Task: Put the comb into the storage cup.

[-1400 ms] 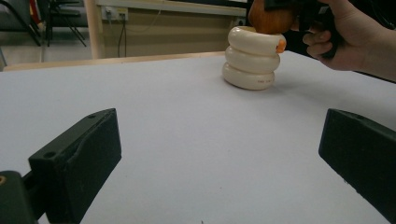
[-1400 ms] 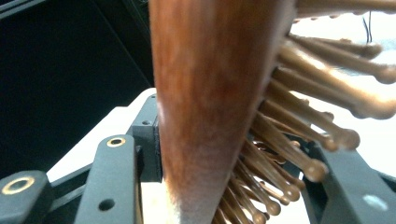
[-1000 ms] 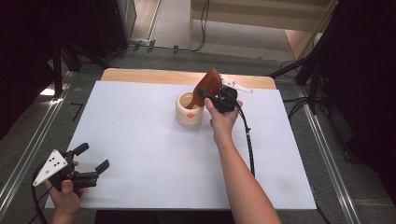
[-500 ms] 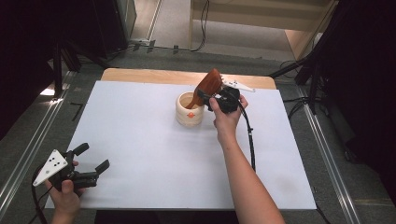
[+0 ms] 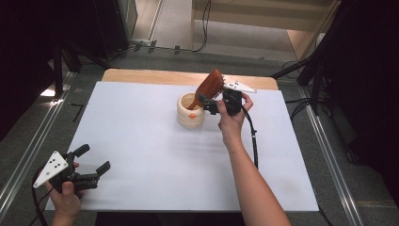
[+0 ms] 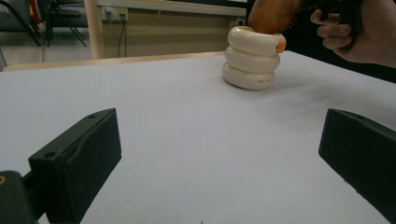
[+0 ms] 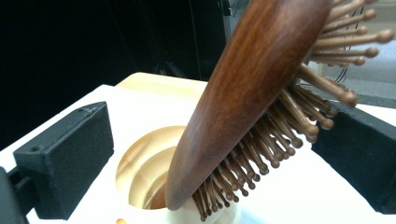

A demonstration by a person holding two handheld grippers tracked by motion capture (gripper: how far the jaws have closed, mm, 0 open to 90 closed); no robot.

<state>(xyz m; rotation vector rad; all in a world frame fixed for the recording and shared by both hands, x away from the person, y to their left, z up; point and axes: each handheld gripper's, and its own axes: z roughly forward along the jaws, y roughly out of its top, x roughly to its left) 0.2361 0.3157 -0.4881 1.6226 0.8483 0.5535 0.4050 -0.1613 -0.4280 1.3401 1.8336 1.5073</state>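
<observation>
A brown wooden hairbrush (image 5: 210, 84) stands tilted with its handle down inside a cream ringed cup (image 5: 190, 113) at the back middle of the white mat. My right gripper (image 5: 208, 103) is level at the brush head; its jaws have just been opening and stand wide, the brush (image 7: 252, 84) between them. The left pad (image 7: 70, 149) is clear of the wood, while the bristles reach toward the right pad (image 7: 355, 154). The cup's mouth (image 7: 144, 168) lies below. My left gripper (image 5: 94, 159) rests open at the mat's near left corner, nothing between its jaws, facing the cup (image 6: 252, 58).
A white mat (image 5: 141, 141) covers the table; a strip of bare wood (image 5: 141, 75) shows along the far edge. The right gripper's black cable (image 5: 254, 146) trails across the mat toward the front. Dark floor and metal rails surround the table.
The right gripper's jaws have spread apart off the brush head, and the hand has drawn slightly right. The brush stays leaning in the cup. The left gripper has not moved.
</observation>
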